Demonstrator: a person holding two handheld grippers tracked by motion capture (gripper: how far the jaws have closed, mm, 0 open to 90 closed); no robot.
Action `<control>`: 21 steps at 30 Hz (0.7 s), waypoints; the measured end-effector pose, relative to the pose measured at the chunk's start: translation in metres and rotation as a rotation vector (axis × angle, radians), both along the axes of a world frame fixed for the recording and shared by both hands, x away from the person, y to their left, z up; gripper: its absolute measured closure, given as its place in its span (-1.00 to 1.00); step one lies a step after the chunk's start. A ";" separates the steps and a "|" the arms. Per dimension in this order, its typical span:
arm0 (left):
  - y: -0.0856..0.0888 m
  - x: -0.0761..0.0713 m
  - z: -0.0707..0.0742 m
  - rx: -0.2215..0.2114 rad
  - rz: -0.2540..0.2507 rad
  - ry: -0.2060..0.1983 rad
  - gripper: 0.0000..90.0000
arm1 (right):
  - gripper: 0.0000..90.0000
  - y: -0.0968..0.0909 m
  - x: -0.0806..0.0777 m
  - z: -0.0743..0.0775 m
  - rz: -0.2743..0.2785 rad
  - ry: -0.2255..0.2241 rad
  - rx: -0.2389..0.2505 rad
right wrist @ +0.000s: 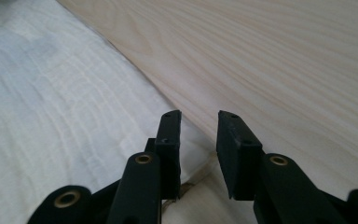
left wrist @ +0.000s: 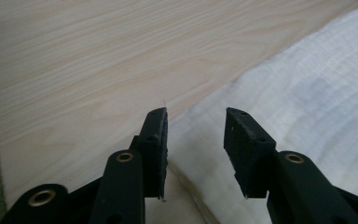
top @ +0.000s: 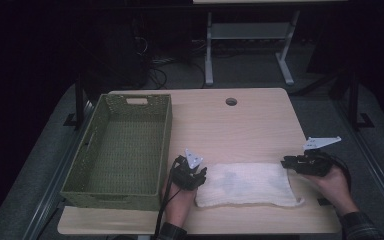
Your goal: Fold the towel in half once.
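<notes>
High view has the left tongs [top: 200, 172] parked right at the left end of a white cloth [top: 247, 184], and the right tongs [top: 286, 162] at the cloth's far right corner. Both sit low over the worktop [top: 240, 125].

In the left gripper view the left tongs [left wrist: 196, 140] are parted a fair bit with nothing pinched; the cloth [left wrist: 298, 102] edge runs under the gap, with bare wood off to the left. In the right gripper view the right tongs [right wrist: 199, 144] show a narrower gap, also empty, sitting over the cloth [right wrist: 51, 107] corner where it meets the wood.

The cloth lies flat, folded into a rectangle, near the front edge of the worktop between the two hands. A green woven basket [top: 165, 145] sits on the left side of the worktop, just beside the left hand [top: 180, 202].
</notes>
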State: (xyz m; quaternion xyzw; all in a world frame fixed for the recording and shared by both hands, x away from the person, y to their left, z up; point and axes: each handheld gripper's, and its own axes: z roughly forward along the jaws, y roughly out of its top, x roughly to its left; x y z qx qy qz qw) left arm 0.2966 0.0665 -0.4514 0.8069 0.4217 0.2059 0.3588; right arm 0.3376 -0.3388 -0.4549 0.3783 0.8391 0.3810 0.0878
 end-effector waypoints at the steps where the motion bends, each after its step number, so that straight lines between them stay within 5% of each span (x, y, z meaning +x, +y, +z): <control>1: 0.000 0.002 0.000 0.002 0.003 -0.001 0.29 | 0.52 0.000 0.003 -0.003 0.003 0.008 -0.001; 5: 0.002 0.008 0.000 0.011 0.015 -0.003 0.25 | 0.64 0.002 0.010 -0.013 0.005 0.047 -0.032; 14: 0.003 0.021 -0.007 0.022 0.046 0.016 0.24 | 0.86 0.007 0.006 -0.013 0.026 0.026 -0.076; 19: 0.001 0.025 -0.015 0.031 0.041 0.055 0.37 | 0.88 0.007 0.005 -0.012 0.021 0.017 -0.092; 21: 0.002 0.025 -0.018 -0.004 0.036 0.068 0.54 | 0.90 0.006 0.005 -0.012 0.017 0.016 -0.092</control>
